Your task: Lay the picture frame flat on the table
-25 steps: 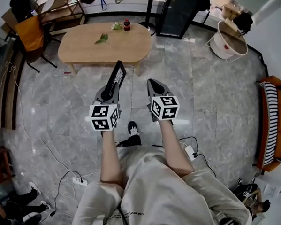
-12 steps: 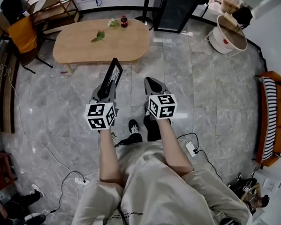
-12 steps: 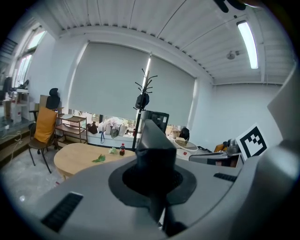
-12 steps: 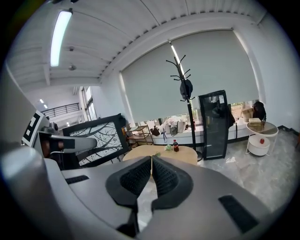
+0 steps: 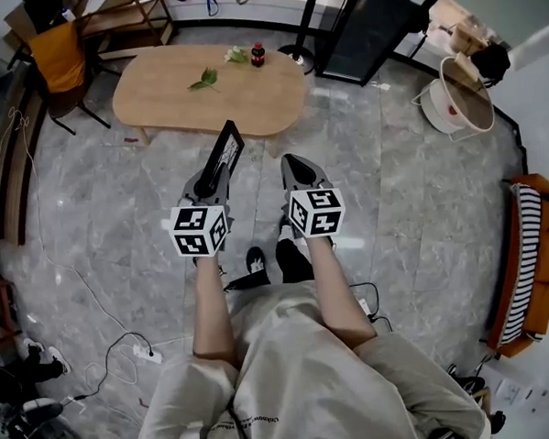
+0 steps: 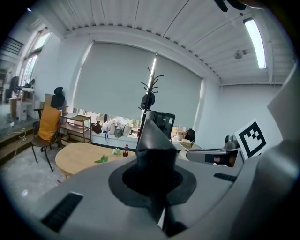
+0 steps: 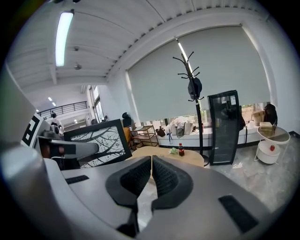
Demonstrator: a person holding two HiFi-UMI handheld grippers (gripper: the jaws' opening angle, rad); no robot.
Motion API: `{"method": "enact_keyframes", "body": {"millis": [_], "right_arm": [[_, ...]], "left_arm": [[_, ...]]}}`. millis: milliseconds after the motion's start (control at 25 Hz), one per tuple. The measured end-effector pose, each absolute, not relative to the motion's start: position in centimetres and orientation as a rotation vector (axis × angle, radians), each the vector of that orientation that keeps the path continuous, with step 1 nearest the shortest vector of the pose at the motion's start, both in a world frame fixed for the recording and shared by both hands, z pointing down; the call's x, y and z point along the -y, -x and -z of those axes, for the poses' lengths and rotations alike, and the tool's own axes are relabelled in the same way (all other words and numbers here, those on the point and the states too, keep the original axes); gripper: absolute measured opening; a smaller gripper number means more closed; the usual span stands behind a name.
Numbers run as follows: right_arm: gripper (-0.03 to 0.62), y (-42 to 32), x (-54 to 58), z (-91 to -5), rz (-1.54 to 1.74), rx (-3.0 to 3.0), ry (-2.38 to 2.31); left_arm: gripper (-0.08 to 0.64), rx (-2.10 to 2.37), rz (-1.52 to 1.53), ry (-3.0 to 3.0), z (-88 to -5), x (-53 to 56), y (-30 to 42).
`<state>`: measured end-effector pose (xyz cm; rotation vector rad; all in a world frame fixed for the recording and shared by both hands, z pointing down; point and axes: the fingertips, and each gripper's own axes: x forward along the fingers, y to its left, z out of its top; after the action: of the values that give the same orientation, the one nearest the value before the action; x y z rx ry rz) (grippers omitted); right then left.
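One end of picture frame (image 5: 229, 145) out of sight inside left claw (image 5: 214, 178)

Bare left forearm (image 5: 210, 304) and right forearm (image 5: 338, 293) both reach straight out in front, side by side. The left gripper (image 5: 215, 178) is clamped on one edge of the picture frame (image 5: 228, 150), which sticks out past the jaws (edge-on in its own view). The right gripper (image 5: 296, 162) sits just beside it, jaws pressed together on nothing.
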<state>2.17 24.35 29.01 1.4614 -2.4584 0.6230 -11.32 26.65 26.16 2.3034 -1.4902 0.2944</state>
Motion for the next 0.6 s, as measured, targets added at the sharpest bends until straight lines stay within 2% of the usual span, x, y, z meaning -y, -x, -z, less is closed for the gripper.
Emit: {"method": "enact_keyframes", "body": {"millis": [600], "right_arm": [[0.035,-7.4,-14.0,-31.0,-0.593,2.484,-1.319]], "left_arm": [[0.028,1.576,-0.314,-2.214,-28.4,-17.2,5.5]]}}
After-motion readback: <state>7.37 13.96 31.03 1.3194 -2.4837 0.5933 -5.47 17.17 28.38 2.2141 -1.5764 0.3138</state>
